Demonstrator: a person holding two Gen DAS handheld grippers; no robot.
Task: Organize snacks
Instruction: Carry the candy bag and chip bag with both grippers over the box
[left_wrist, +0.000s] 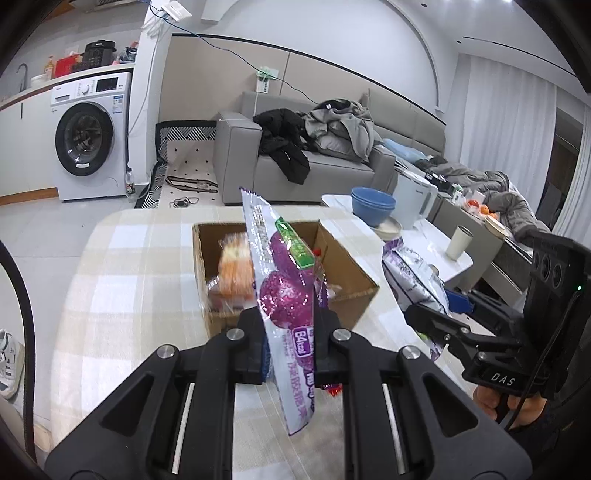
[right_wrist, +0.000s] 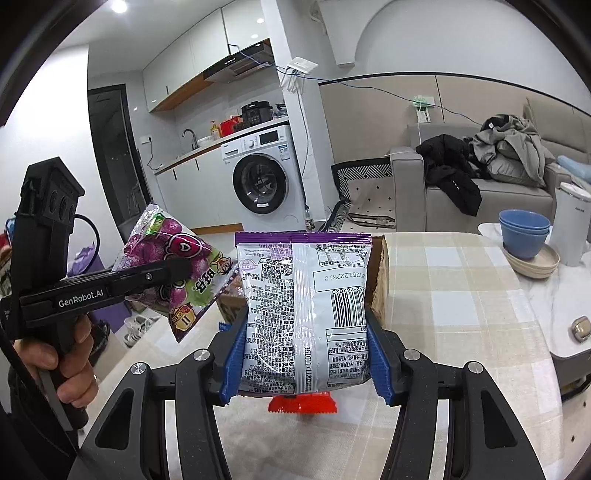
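My left gripper is shut on a purple grape-candy packet, held edge-on above the table. Behind it stands an open cardboard box with an orange snack pack inside. My right gripper has its blue pads pressed on both sides of a silver packet with a purple top, barcode side facing the camera. In the right wrist view the left gripper and its candy packet hang to the left. The right gripper with its silver packet shows right of the box.
A checked cloth covers the table. A red wrapper lies on it under the silver packet. Blue bowls, a white kettle and a cup stand on the marble side table. A sofa with clothes stands behind.
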